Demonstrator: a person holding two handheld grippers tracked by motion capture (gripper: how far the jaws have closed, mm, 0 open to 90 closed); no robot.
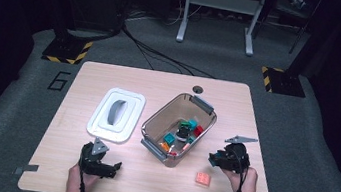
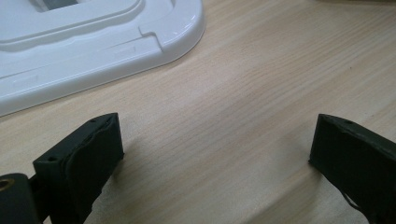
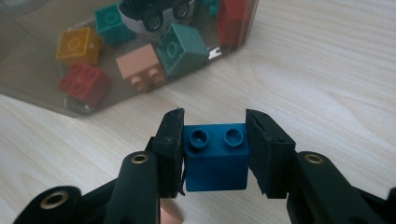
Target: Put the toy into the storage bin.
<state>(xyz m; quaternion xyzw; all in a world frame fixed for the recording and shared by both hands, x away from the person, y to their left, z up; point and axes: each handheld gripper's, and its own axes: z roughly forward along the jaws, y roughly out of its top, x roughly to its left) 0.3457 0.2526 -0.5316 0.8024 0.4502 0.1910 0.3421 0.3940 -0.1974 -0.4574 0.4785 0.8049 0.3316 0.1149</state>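
A blue two-stud brick (image 3: pixel 215 156) is clamped between the jaws of my right gripper (image 3: pixel 214 140), which is shut on it just off the clear bin's near right wall (image 3: pixel 154 88). From above, the right gripper (image 1: pixel 216 158) hovers right of the bin (image 1: pixel 177 128), which holds several coloured bricks and a small toy car (image 1: pixel 184 129). A pink brick (image 1: pixel 203 178) lies on the table in front of the bin. My left gripper (image 1: pixel 113 167) rests open near the front left edge, its jaws wide apart over bare wood (image 2: pixel 215 135), just below the white lid (image 1: pixel 117 114).
The white lid (image 2: pixel 93 42) lies flat left of the bin, with a grey handle in its middle. The wooden table (image 1: pixel 96 176) has a cable hole at its far edge (image 1: pixel 197 89). Dark floor, cables and a desk frame lie beyond.
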